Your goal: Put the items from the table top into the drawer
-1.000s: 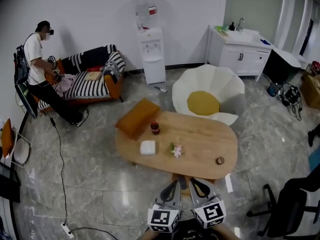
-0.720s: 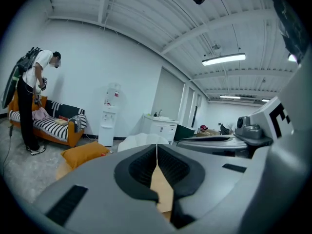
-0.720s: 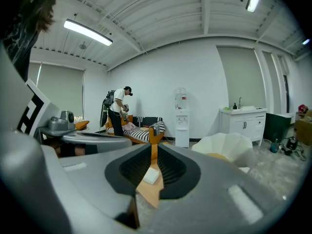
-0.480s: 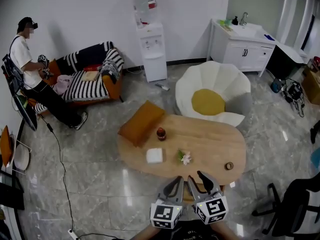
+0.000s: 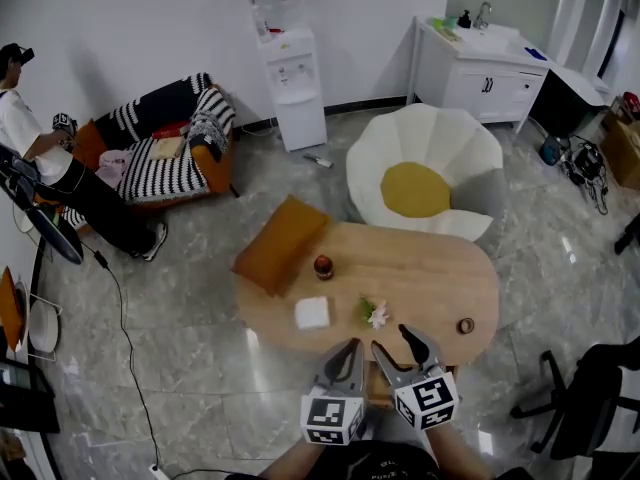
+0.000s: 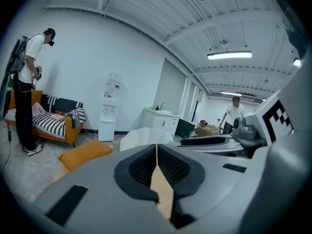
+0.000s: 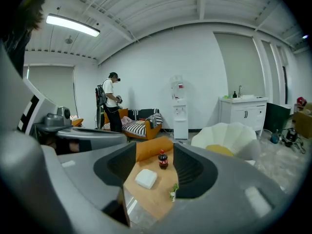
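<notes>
On the oval wooden table (image 5: 430,268) lie a white box (image 5: 312,312), a small dark bottle with a red cap (image 5: 323,266), a flower sprig (image 5: 375,314) and a tape ring (image 5: 466,325). An orange cushion (image 5: 282,243) overhangs the table's left end. Both grippers hover at the near edge. My left gripper (image 5: 345,353) is shut with nothing in it (image 6: 157,155). My right gripper (image 5: 400,346) has just been opening and holds nothing. The right gripper view frames the white box (image 7: 146,178), the bottle (image 7: 163,160) and the flower sprig (image 7: 172,193) on the table beyond the jaws.
A white and yellow egg-shaped chair (image 5: 425,183) stands behind the table. Farther back are a striped sofa (image 5: 165,158), a water dispenser (image 5: 290,83) and a white cabinet (image 5: 480,63). A person (image 5: 35,158) stands at far left. A black office chair (image 5: 600,408) sits at right.
Both grippers have moved forward to the table's near edge. The right gripper's jaws went from shut to open. The left gripper stayed shut.
</notes>
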`<state>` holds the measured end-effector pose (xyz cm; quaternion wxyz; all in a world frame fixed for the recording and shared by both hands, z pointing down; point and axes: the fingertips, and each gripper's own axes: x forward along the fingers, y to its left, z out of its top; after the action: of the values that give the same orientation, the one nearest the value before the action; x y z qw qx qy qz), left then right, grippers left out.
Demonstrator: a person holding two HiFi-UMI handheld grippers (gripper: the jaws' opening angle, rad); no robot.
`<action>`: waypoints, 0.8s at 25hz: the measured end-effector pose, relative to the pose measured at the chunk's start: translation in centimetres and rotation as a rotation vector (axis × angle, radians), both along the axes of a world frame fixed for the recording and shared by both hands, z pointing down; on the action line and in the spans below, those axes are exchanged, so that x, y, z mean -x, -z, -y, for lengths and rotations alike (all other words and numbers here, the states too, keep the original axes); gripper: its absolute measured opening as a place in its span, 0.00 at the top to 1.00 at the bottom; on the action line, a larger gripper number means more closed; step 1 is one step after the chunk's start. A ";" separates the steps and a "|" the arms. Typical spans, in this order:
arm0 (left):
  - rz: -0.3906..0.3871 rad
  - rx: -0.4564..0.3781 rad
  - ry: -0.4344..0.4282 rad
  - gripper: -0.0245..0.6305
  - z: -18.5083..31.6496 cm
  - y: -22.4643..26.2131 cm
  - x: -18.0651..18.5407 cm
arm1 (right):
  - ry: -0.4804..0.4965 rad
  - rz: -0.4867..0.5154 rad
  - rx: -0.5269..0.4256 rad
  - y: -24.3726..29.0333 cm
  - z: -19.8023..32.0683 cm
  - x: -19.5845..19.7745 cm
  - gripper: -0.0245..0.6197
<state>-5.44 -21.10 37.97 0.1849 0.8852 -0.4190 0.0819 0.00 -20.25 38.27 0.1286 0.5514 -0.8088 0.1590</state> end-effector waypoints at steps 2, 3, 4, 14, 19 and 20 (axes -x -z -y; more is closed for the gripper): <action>-0.003 0.009 0.009 0.94 0.7 -0.2 0.0 | 0.010 -0.007 0.016 -0.5 0.6 0.1 0.60; -0.003 0.011 0.015 0.94 1.0 -0.4 0.0 | 0.015 -0.009 0.021 -0.7 0.9 0.1 0.60; 0.000 0.012 0.021 0.94 1.3 -0.7 -0.1 | 0.022 -0.010 0.024 -1.0 1.2 0.1 0.60; 0.071 0.030 0.015 0.94 4.5 -6.0 -1.9 | 0.087 -0.055 0.094 -5.5 4.2 -0.4 0.60; 0.103 0.046 0.045 0.94 7.1 -8.8 -1.3 | 0.089 -0.041 0.122 -8.3 5.7 -0.6 0.60; 0.103 0.046 0.046 0.94 7.4 -9.3 -1.2 | 0.086 -0.039 0.125 -8.9 6.1 -0.6 0.60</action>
<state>-4.21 -28.54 47.22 0.1852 0.8654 -0.4464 0.1327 0.60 -26.36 47.17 0.1851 0.5101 -0.8175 0.1930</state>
